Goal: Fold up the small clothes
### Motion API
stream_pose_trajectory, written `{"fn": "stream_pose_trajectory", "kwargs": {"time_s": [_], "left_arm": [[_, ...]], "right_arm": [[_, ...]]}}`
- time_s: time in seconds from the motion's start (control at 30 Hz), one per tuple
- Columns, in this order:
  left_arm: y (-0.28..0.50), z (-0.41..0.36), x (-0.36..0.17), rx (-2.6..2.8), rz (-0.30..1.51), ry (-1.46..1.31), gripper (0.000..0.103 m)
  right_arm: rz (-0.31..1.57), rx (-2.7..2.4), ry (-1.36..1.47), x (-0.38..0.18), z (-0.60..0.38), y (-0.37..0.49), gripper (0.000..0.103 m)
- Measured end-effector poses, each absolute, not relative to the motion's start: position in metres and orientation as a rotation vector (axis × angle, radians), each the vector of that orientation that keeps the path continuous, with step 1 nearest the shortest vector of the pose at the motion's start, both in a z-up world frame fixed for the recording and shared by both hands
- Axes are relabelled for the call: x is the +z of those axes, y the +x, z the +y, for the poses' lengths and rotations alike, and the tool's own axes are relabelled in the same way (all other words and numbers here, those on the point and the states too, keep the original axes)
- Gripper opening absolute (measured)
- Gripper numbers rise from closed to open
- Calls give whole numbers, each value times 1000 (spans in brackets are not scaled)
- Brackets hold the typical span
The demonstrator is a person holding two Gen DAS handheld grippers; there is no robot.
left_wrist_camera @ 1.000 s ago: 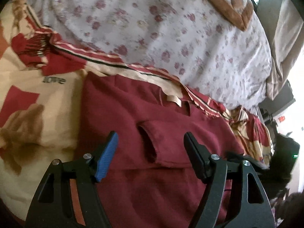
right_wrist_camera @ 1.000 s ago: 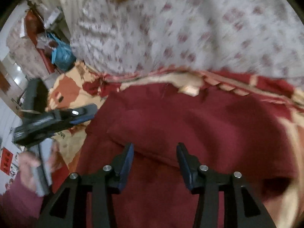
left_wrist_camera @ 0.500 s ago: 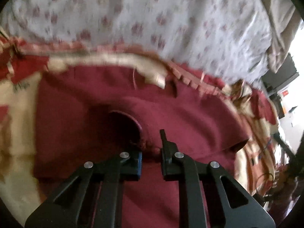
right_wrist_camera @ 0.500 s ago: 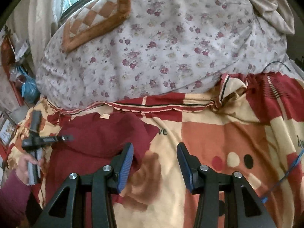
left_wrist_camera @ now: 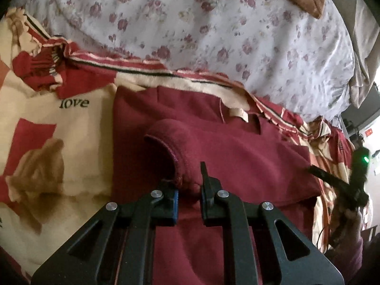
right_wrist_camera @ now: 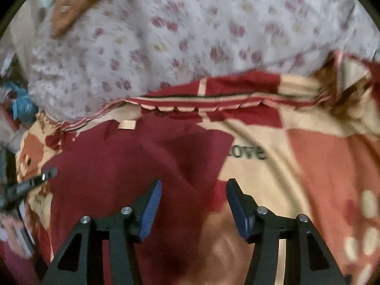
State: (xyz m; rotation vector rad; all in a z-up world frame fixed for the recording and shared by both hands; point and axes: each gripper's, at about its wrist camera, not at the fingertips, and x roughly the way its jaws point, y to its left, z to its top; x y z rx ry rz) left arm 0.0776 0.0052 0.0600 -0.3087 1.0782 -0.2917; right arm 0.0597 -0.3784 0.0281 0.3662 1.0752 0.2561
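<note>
Left wrist: left gripper (left_wrist_camera: 188, 185) pinches the cuff (left_wrist_camera: 182, 178) of the maroon top (left_wrist_camera: 237, 156), which lies on the blanket (left_wrist_camera: 59, 123); right wrist: right gripper (right_wrist_camera: 193, 201), jaws apart and just widened, empty, hovers over the top's edge.

Motion-blurred floral quilt (right_wrist_camera: 190, 30); maroon garment's (left_wrist_camera: 237, 156) lower part behind the left hand-held gripper (left_wrist_camera: 188, 190).

"love" printed on cream-and-red blanket (left_wrist_camera: 47, 118)

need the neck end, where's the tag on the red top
In the left wrist view the beige tag sits at the maroon top's far edge, right of centre, just below the blanket's striped border.
</note>
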Motion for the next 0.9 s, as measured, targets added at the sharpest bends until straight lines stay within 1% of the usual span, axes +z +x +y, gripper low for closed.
{"fn": "stream_pose_trajectory", "kwargs": {"time_s": [0.03,0.07,0.1,0.13,0.17,0.23,0.27,0.3,0.33,0.4,0.43,0.47,0.53,0.6,0.67,0.7,0.73,0.8,0.9], "left_arm": [[77,6,60,-289,1079,-303,12],[76,6,61,-289,1078,-299,12],[75,8,63,-294,1076,-298,12],[74,10,63,-299,1076,-297,12],[74,12,63,-303,1077,-296,12],[73,14,60,-307,1086,-292,12],[73,14,59,-306,1089,-289,12],[73,15,58,-306,1091,-289,12],[73,15,56,-304,1094,-293,12],[73,16,54,-301,1101,-303,12],[73,17,54,-301,1103,-308,12],[73,18,54,-303,1104,-313,12],[73,16,55,-308,1100,-318,13],[74,9,50,-312,1111,-307,13],[76,3,46,-296,1117,-283,13],[75,1,46,-291,1114,-271,13],[75,0,46,-290,1112,-267,13],[75,2,49,-296,1110,-274,13],[76,5,49,-302,1109,-286,13]], "right_arm": [[1098,264,402,19,-378,68,50],[1105,267,432,13,-381,75,34],[1091,266,451,13,-385,79,23],[1069,278,495,14,-392,82,22],[1046,288,560,16,-403,83,17],[1041,305,594,16,-411,85,17],[1067,305,585,11,-410,88,21],[1088,291,589,6,-409,91,30],[1098,277,615,-1,-410,93,33],[1100,297,641,-7,-406,98,32],[1095,287,613,-8,-402,100,26],[1087,272,579,-5,-400,102,15],[1021,252,522,10,-404,104,12],[986,181,452,12,-408,109,11],[1048,142,414,-3,-406,116,11],[1050,140,410,-4,-406,114,11],[1040,134,405,0,-409,110,12],[1018,104,385,21,-412,93,20],[979,193,291,48,-399,64,22]]}}
